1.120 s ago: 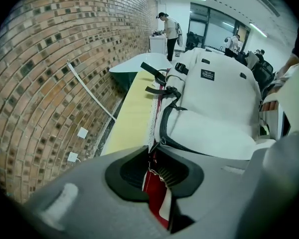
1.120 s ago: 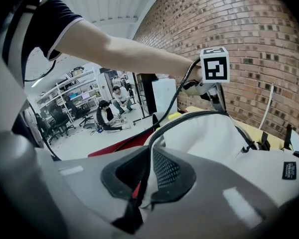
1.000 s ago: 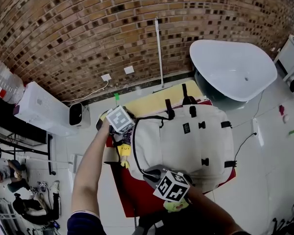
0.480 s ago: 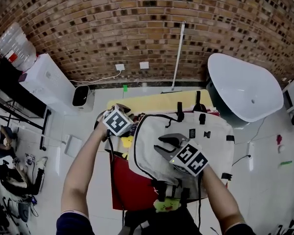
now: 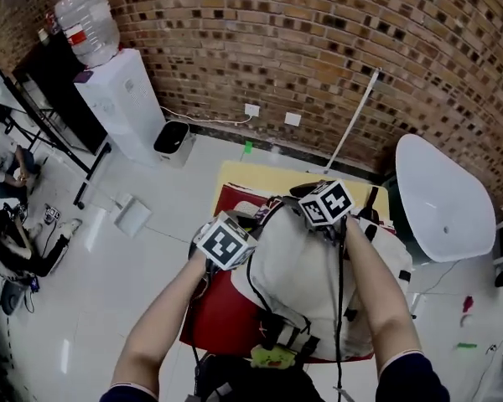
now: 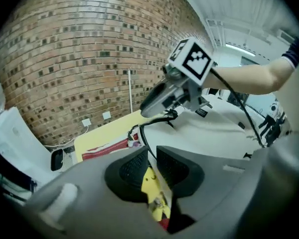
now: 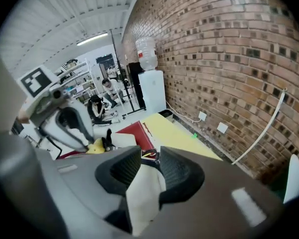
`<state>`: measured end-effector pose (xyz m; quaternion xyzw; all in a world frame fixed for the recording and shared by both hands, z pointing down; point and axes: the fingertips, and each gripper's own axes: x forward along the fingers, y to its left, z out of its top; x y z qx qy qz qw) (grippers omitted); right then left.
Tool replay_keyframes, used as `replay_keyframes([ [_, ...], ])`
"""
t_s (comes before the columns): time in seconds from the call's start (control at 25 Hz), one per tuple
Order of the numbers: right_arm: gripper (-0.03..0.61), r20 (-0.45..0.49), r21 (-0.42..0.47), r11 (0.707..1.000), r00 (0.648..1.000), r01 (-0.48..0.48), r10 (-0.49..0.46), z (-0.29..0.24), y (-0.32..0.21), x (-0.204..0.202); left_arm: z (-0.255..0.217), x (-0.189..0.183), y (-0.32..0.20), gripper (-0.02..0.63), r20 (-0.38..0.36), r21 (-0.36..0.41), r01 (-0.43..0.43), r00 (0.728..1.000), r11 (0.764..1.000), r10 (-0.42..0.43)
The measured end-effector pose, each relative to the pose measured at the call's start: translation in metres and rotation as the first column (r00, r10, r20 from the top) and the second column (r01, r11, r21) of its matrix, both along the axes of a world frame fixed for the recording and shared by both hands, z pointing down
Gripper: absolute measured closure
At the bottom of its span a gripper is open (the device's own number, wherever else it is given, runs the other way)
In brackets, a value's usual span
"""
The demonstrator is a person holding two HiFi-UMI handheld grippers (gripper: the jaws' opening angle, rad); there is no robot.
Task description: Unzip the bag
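Head view: the white backpack [image 5: 306, 275] lies on a red mat [image 5: 214, 316], directly below both grippers.
Left gripper [image 6: 150, 161]: the jaws are closing and stand narrow, with a yellow charm [image 6: 150, 180] pinched between the pads.
Right gripper [image 7: 150, 166]: the jaws are closing but stand wide, and a thick fold of backpack fabric fills the gap and touches both pads.
Zip track [image 6: 144, 133]: a black line runs ahead of the left gripper toward the right gripper.
Charm link: it is probably tied to the zip pull, but the join is hidden behind the pads.
Material: soft, limp cloth that looks light. It is likely to bunch and travel with the slider.
Hold point, right gripper: the fabric just beside the track, kept taut as an anchor.
Hold point, left gripper: the charm, or better the pull itself, since a dangling charm may twist.
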<state>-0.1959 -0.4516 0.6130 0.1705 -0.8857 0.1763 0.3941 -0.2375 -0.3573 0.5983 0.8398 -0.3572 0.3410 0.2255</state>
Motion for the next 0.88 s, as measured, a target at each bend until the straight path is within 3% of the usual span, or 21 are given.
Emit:
replay_keyframes([
  [0.16,0.441,-0.022,-0.152,0.988,0.999,-0.026,0.023,0.024,-0.024,-0.010,0.004,0.007,0.017,0.465,-0.028,-0.038,0.080,0.996,0.996,-0.081],
  [0.36,0.423,-0.092,-0.251,0.968,0.995,-0.001,-0.023,0.048,-0.026,-0.018,0.023,0.012,0.026,0.449,0.018,-0.083,0.093,0.996,0.992,-0.092],
  [0.52,0.425,-0.109,-0.301,0.954,0.994,-0.015,-0.019,0.062,-0.022,-0.024,0.035,0.006,0.027,0.457,0.059,-0.082,0.122,0.991,0.989,-0.117],
  [0.56,0.431,-0.121,-0.309,0.951,0.992,-0.012,-0.027,0.065,-0.020,-0.024,0.036,0.004,0.026,0.485,0.070,-0.075,0.131,0.990,0.989,-0.126],
  [0.6,0.447,-0.134,-0.319,0.948,0.990,-0.004,-0.040,0.067,-0.016,-0.025,0.038,0.001,0.025,0.520,0.080,-0.069,0.137,0.988,0.988,-0.132],
  [0.72,0.549,-0.137,-0.336,0.942,0.988,0.019,-0.069,0.068,-0.008,-0.027,0.039,-0.001,0.027,0.542,0.096,-0.061,0.137,0.987,0.989,-0.131],
  [0.88,0.551,-0.082,-0.316,0.949,0.996,0.010,-0.038,0.047,-0.015,-0.021,0.033,-0.004,0.029,0.566,0.110,-0.037,0.136,0.985,0.990,-0.131],
])
